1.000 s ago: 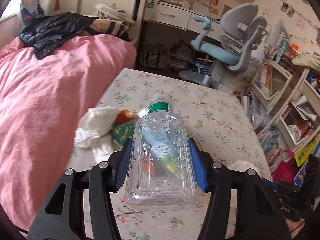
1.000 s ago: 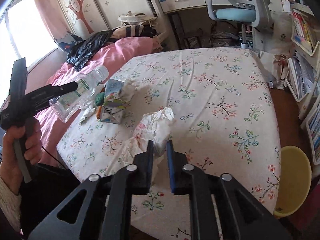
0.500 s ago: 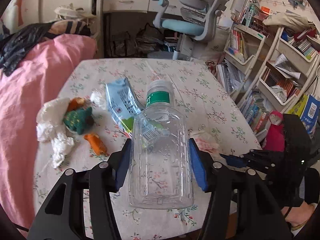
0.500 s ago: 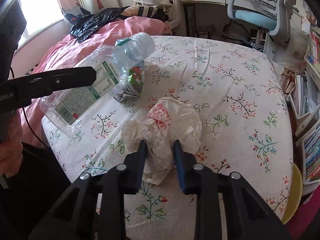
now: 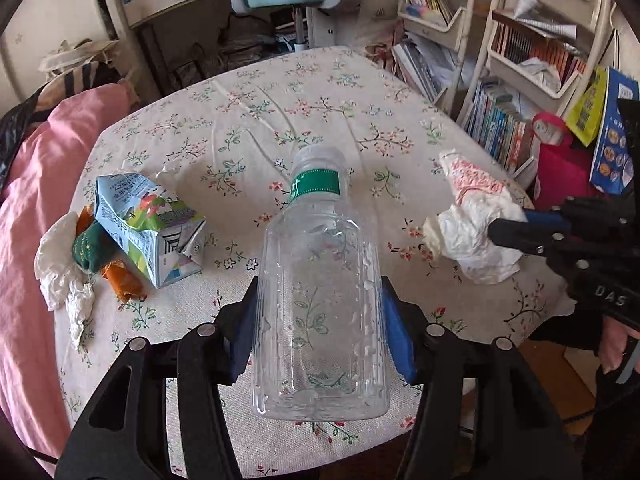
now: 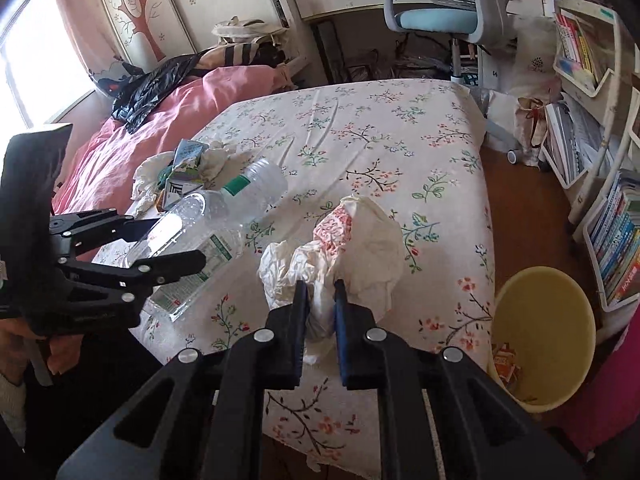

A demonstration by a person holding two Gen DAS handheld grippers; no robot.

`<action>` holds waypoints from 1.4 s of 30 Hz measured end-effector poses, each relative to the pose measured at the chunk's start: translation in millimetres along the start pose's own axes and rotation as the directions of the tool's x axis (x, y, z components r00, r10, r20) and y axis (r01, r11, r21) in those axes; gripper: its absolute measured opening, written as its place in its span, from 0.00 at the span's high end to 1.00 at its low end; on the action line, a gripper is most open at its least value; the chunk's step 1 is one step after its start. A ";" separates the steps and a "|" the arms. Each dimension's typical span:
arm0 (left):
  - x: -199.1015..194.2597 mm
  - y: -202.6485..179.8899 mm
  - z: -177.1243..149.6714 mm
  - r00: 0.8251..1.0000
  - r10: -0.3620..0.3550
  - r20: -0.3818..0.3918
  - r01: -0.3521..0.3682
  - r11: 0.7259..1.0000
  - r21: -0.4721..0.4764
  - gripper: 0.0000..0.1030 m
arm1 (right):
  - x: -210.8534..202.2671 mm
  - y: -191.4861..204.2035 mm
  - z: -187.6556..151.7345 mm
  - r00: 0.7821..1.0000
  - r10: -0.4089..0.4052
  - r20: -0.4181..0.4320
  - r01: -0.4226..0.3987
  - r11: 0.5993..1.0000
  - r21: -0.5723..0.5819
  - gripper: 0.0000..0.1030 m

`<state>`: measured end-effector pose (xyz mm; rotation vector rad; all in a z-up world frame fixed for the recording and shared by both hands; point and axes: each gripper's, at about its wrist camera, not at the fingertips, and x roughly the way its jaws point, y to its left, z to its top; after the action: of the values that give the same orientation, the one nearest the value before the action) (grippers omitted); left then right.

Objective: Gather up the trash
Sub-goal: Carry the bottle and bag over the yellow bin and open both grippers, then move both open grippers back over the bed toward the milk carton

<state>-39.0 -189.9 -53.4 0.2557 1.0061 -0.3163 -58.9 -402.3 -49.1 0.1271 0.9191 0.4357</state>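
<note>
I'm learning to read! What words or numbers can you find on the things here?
"DAS" on the right hand-held gripper, on its black body.
"A2" on the milk carton; its other print is too small to read.
Green band and label on the bottle: blurred.
Book spines: too small.

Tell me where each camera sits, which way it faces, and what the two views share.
Left wrist: sits on the left claw, faces down across the floral table toward the bookshelves; its fingers clamp the clear bottle.
Right wrist: sits on the right claw, faces across the table toward the desk chair; its fingers pinch the crumpled bag.
Shared: bottle, bag, milk carton, each other's claw.
</note>
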 end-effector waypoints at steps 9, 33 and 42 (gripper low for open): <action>-9.7 -40.9 29.7 0.994 -0.029 0.109 0.027 1.000 0.014 0.50 | -38.9 -44.7 -7.0 0.992 -0.063 0.109 0.052 0.993 0.101 0.87; 75.8 -245.7 130.5 0.948 -0.301 0.099 0.296 0.953 0.064 0.48 | -47.4 -189.9 -46.4 0.922 -0.386 0.037 0.338 0.848 0.408 0.73; 83.9 -253.1 132.7 0.970 -0.217 0.105 0.209 0.974 0.089 0.39 | -52.9 -192.3 -48.3 0.911 -0.409 0.042 0.356 0.836 0.417 0.71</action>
<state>11.9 -482.6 -73.6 0.1975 0.9102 -0.5609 -65.4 -602.2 -94.8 0.3360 0.8691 -0.1436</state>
